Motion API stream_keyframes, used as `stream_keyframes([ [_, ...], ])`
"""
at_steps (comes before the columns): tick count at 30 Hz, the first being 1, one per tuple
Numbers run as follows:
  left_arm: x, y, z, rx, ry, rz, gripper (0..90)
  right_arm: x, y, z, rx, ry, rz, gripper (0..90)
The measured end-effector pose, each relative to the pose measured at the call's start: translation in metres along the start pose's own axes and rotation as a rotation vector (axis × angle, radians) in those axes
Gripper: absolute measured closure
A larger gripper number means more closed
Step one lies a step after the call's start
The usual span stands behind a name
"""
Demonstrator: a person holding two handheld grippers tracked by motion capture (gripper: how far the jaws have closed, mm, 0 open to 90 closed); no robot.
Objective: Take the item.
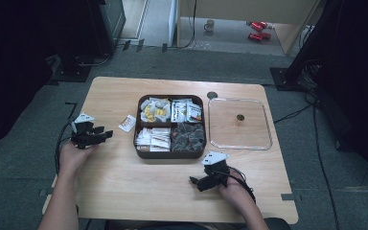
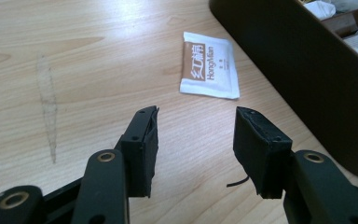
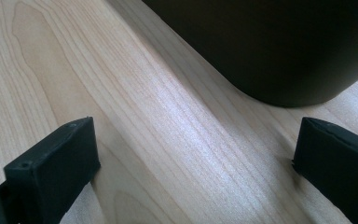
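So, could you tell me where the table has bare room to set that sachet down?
Bare wood lies between the left gripper and the sachet, and along the near edge between both grippers. It is crowded inside the brown tray, whose four compartments are full.

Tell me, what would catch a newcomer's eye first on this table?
Probably the dark brown box at the table's middle, its four compartments full of small packets, with a clear lid lying flat to its right. Next, a lone white sachet on the wood just left of the box, with the open left tool pointing at it and the right tool resting nearer the person.
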State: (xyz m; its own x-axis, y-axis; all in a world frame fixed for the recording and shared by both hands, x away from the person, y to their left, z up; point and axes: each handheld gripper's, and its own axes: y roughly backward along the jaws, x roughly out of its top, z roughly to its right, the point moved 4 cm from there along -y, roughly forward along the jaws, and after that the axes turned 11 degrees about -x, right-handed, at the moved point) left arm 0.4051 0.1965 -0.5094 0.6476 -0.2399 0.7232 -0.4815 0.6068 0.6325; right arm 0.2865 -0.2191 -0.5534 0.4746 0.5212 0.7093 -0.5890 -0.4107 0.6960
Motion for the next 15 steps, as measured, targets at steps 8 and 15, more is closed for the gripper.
stream_keyframes([
  [8, -0.010, 0.007, -0.007, 0.035, -0.006, 0.003, 46.2, 0.000, 0.000, 0.000, 0.000, 0.000, 0.000, 0.0],
  [15, -0.017, 0.006, -0.015, 0.053, -0.004, -0.008, 44.8, 0.000, 0.000, 0.000, 0.000, 0.000, 0.000, 0.0],
])
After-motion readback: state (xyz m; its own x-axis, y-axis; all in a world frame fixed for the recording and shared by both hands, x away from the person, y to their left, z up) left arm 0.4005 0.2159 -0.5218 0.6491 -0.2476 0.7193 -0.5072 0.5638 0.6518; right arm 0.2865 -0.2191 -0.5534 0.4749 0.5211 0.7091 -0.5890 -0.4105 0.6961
